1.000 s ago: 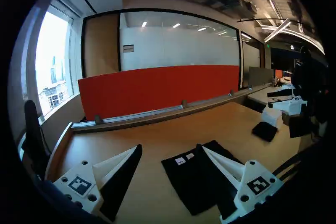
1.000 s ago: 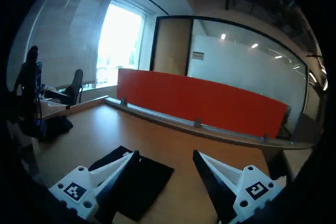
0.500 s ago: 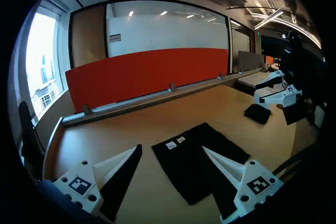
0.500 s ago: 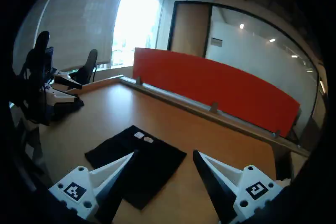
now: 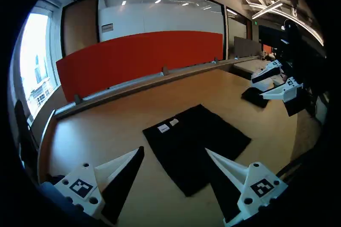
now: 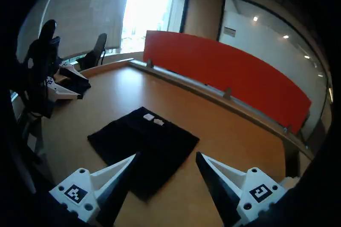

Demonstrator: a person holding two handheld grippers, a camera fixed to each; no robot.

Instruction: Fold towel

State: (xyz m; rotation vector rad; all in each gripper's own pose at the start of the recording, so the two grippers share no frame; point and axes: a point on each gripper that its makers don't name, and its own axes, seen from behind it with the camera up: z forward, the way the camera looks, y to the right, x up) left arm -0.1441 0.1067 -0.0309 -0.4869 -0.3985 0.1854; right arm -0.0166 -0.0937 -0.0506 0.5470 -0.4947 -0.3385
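Left gripper (image 5: 174, 149): jaws wide apart, nothing between them. Right gripper (image 6: 168, 153): same, spread wide and holding nothing. Both are aimed down at the table (image 5: 106, 129) from the near side.

Black towel (image 5: 196, 142) lies spread flat near the middle of the wooden table, roughly rectangular and set at an angle to the table edge. Two small white tags (image 5: 168, 125) sit side by side near its far edge. In the left gripper view the towel is ahead and a bit right, and the right-hand finger (image 5: 226, 171) overlaps its near corner in the picture. In the right gripper view the left-hand finger (image 6: 115, 176) overlaps its near edge. Cannot tell if either finger touches the cloth; neither gripper clamps it.

At the right edge of the left gripper view, the right gripper appears farther off, fingers apart, with a smaller dark cloth item (image 5: 253, 96) just beside it on the table.

A red partition (image 5: 140, 61) runs along the far side of the table. A bright window (image 6: 147, 14) and an office chair (image 6: 97, 48) are off to the side.
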